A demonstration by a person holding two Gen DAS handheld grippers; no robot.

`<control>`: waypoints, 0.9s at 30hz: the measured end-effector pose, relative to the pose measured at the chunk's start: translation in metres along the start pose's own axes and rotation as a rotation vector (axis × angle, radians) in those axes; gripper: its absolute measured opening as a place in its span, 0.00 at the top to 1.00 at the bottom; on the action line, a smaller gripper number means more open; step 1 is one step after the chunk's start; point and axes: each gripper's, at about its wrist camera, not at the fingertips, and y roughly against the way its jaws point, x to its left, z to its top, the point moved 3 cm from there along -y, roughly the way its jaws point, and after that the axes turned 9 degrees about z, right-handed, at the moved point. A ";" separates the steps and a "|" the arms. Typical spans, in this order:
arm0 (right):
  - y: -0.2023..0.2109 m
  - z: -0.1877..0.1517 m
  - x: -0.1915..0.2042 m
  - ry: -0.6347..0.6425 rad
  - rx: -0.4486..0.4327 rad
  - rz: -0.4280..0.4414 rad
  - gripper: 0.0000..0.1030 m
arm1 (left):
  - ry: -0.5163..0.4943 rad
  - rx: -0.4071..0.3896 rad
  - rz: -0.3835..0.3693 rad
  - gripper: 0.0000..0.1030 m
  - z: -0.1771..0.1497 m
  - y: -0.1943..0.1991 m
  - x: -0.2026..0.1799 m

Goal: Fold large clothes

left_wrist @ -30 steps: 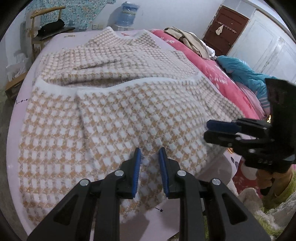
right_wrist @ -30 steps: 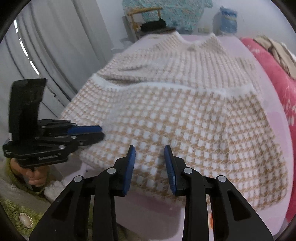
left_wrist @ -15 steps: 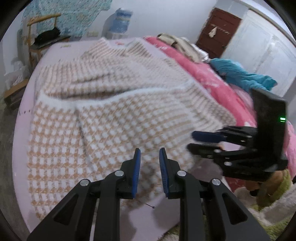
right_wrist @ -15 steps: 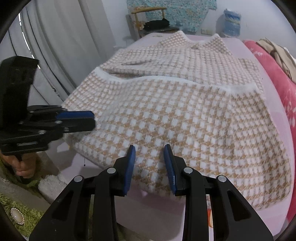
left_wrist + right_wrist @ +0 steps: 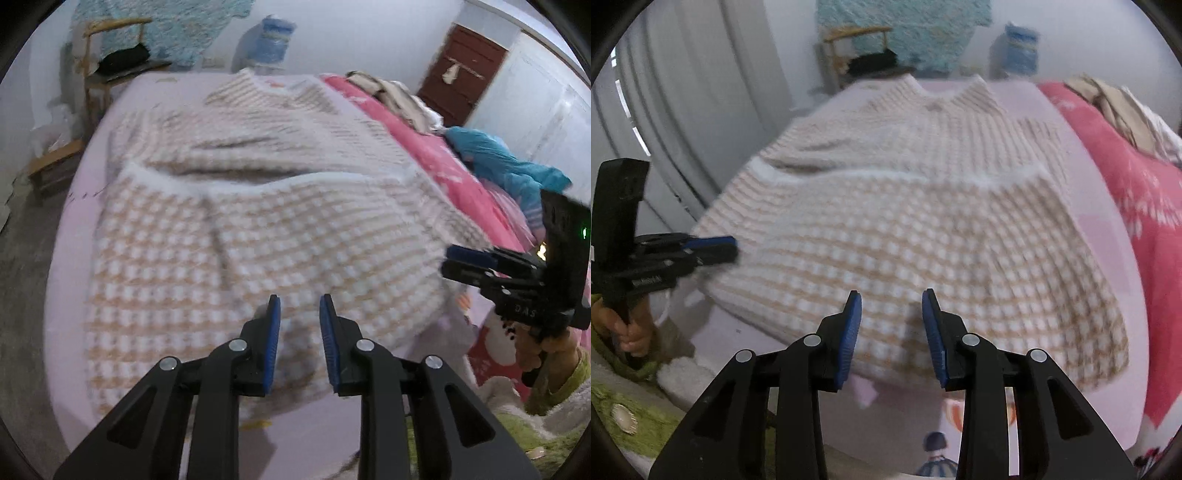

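Note:
A large tan-and-white checked garment (image 5: pixel 258 229) (image 5: pixel 905 221) lies spread flat on the pale pink bed sheet (image 5: pixel 70 258), collar at the far end and hem toward me. My left gripper (image 5: pixel 300 301) hovers over the near hem, its jaws a narrow gap apart with nothing between them. It also shows at the left of the right wrist view as the left gripper (image 5: pixel 733 248), beside the garment's left edge. My right gripper (image 5: pixel 891 295) hangs above the hem with its jaws opening and nothing between them. In the left wrist view the right gripper (image 5: pixel 448 260) sits at the garment's right edge.
A pink quilt (image 5: pixel 436 155) runs along the bed's right side, with a blue garment (image 5: pixel 506 166) and beige clothes (image 5: pixel 1119 107) on it. A wooden chair (image 5: pixel 110 55) and a water jug (image 5: pixel 273 40) stand beyond the bed. Grey curtains (image 5: pixel 683 110) hang on the left. A green rug (image 5: pixel 624 398) lies below.
Both views have slid a little and are now blurred. The right gripper's jaws stand wider apart than before. Nothing has been taken hold of.

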 end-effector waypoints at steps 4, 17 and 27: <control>-0.009 -0.007 -0.003 -0.010 -0.001 0.006 0.65 | 0.029 0.024 -0.006 0.78 -0.004 -0.013 0.008; 0.004 -0.021 -0.040 -0.118 0.001 -0.077 0.63 | 0.087 0.000 0.065 0.78 -0.004 -0.001 0.035; 0.022 -0.035 -0.088 -0.327 -0.054 -0.113 0.55 | 0.202 -0.032 0.086 0.75 -0.010 0.000 0.076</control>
